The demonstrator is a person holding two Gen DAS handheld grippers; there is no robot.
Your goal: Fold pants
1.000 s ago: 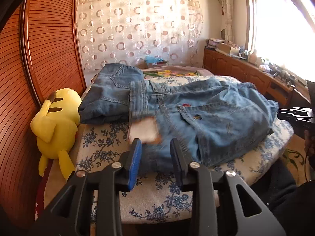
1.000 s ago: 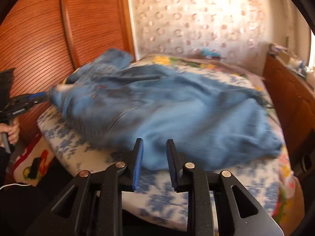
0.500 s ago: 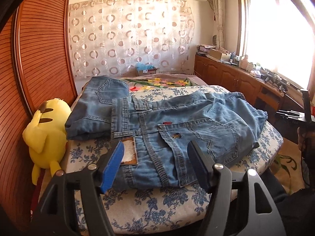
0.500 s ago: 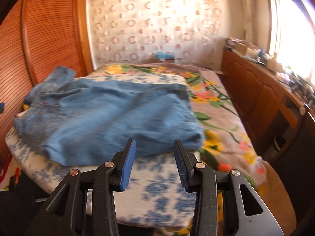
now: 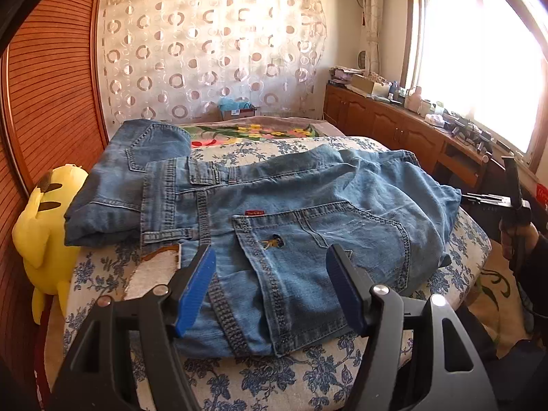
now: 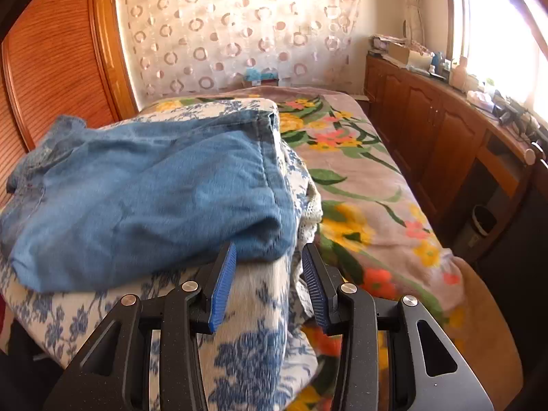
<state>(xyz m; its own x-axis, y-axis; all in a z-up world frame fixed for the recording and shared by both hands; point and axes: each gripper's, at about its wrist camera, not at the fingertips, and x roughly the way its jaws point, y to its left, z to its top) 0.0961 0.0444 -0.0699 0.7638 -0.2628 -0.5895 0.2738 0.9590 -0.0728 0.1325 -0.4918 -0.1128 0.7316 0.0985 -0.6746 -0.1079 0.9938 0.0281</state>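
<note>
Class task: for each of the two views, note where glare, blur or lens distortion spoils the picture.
Left wrist view: the window is blown out white, the wooden panel bows from the fisheye lens, and the jeans are sharp. Right wrist view: the jeans look soft and smeared, with glare again at the window.

Matt denim pants (image 5: 308, 205), ribbed wooden doors (image 5: 51, 85)

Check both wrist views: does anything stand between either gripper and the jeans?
Nothing visible does. The left gripper stands open over the jeans; the right gripper is open at their folded end.
</note>
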